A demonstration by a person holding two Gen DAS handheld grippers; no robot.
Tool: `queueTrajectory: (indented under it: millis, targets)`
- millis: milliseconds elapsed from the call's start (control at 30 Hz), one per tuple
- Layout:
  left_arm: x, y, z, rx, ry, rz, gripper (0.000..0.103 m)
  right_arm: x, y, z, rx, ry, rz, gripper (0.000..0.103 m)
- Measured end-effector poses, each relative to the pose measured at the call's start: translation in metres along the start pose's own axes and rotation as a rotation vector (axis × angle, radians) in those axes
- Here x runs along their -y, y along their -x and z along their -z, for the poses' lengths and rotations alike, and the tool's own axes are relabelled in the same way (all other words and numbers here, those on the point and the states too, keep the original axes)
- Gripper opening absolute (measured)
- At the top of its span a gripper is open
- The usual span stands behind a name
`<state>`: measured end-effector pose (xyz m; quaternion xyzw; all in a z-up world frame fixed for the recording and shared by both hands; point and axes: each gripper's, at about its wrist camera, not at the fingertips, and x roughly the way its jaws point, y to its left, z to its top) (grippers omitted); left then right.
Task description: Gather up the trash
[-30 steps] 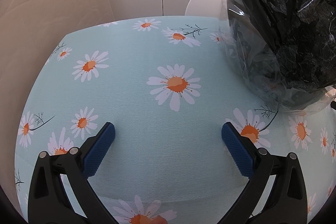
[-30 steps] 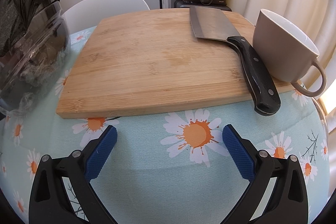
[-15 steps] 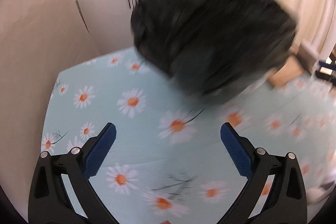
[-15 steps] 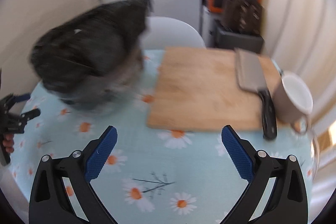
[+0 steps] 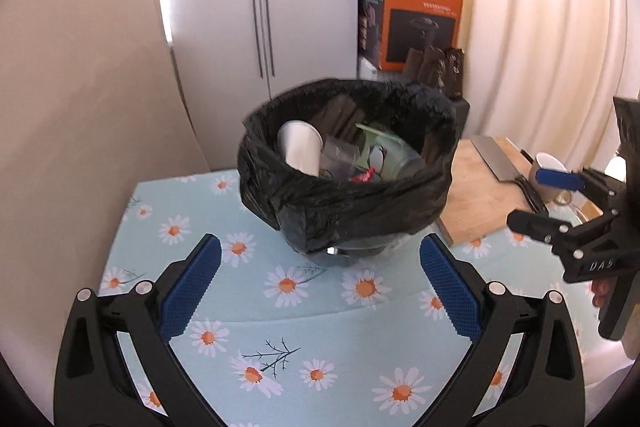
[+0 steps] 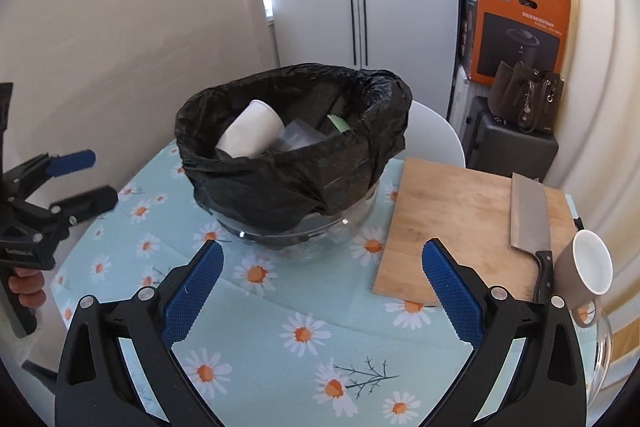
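A clear glass bowl point(image 6: 344, 231) lined with a black trash bag point(image 5: 360, 199) point(image 6: 288, 183) stands mid-table. Inside lie a white paper cup point(image 5: 300, 147) point(image 6: 250, 135), clear plastic, a green wrapper point(image 5: 380, 147) and a red scrap. My left gripper point(image 5: 318, 287) hovers open above the table, short of the bag, with nothing in it. My right gripper point(image 6: 322, 291) is likewise open and empty in front of the bowl. Each gripper also shows at the other view's edge: the right gripper point(image 5: 560, 199), the left gripper point(image 6: 76, 179).
A wooden cutting board point(image 6: 460, 227) point(image 5: 480, 203) lies right of the bowl, with a cleaver point(image 6: 530, 223) on it and a grey mug point(image 6: 584, 271) at its right edge. A white chair point(image 6: 436, 135) stands behind. The daisy tablecloth point(image 6: 280, 327) spreads below both grippers.
Both grippers have pulled back and up from close to the table, so the whole bag-lined bowl and its contents now show. Both stay open.
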<state>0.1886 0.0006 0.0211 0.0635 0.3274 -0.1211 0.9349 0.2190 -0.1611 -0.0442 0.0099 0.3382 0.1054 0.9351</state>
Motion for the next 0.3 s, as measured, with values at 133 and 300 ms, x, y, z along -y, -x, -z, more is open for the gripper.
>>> queueTrajectory:
  millis: [133, 300]
  targets:
    - [-0.0027, 0.0028, 0.0018, -0.017, 0.030, -0.005, 0.097, 0.0039, 0.0019, 0.0034, -0.008, 0.003, 0.007, 0.095]
    - [-0.0037, 0.0039, 0.0069, -0.029, 0.034, -0.030, 0.097, 0.0092, 0.0030, 0.0044, -0.006, 0.011, 0.028, 0.095]
